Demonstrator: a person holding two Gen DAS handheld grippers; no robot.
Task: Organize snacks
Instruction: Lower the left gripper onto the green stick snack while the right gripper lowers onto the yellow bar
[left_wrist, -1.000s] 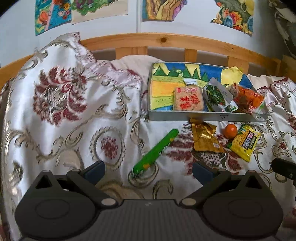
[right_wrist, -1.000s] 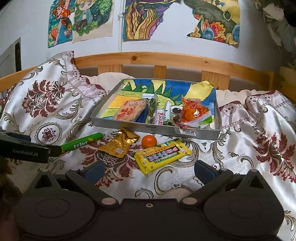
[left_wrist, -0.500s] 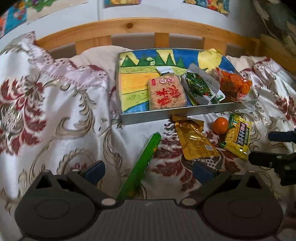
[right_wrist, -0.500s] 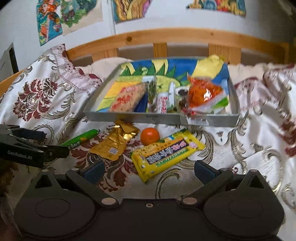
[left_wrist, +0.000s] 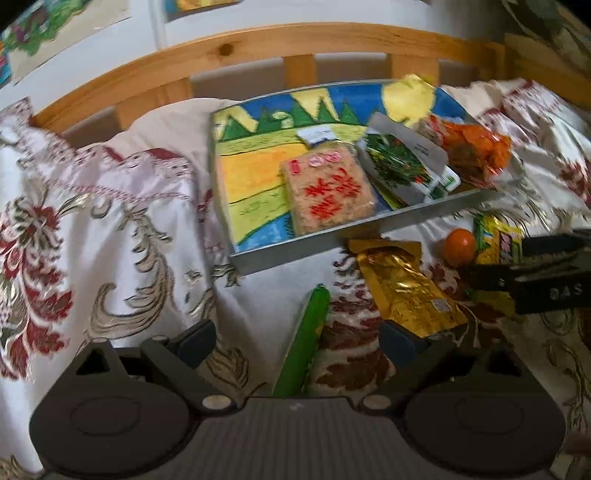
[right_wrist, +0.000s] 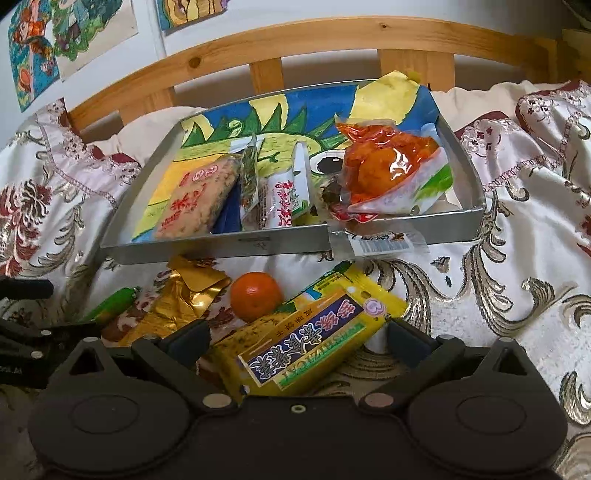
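Left target: the green stick snack (left_wrist: 303, 343) lies on the bed cover (left_wrist: 110, 221), right between the fingers of my left gripper (left_wrist: 297, 338).
Its long axis: it runs away from me toward the tray (left_wrist: 332, 240), nearly along the line the left gripper points, tipped a little to the right at the far end.
Left gripper state: the jaws are closing, both pads clear of the stick, nothing clamped yet as far as I can see.
Right target: the yellow packet (right_wrist: 310, 339) lies between the fingers of my right gripper (right_wrist: 297, 339), on the bed just in front of the tray's near wall.
Its long axis: slanted, the near end low and left, the far end up and right, so it crosses the gap at an angle.
Right gripper state: spread wide, not pressing on the packet.
Nearer hand: left for the stick, right for the packet; the gold pouch (left_wrist: 406, 291) and the orange (right_wrist: 256, 301) sit between the two.
My judgement: the stick's lie suits a squeeze across its width.
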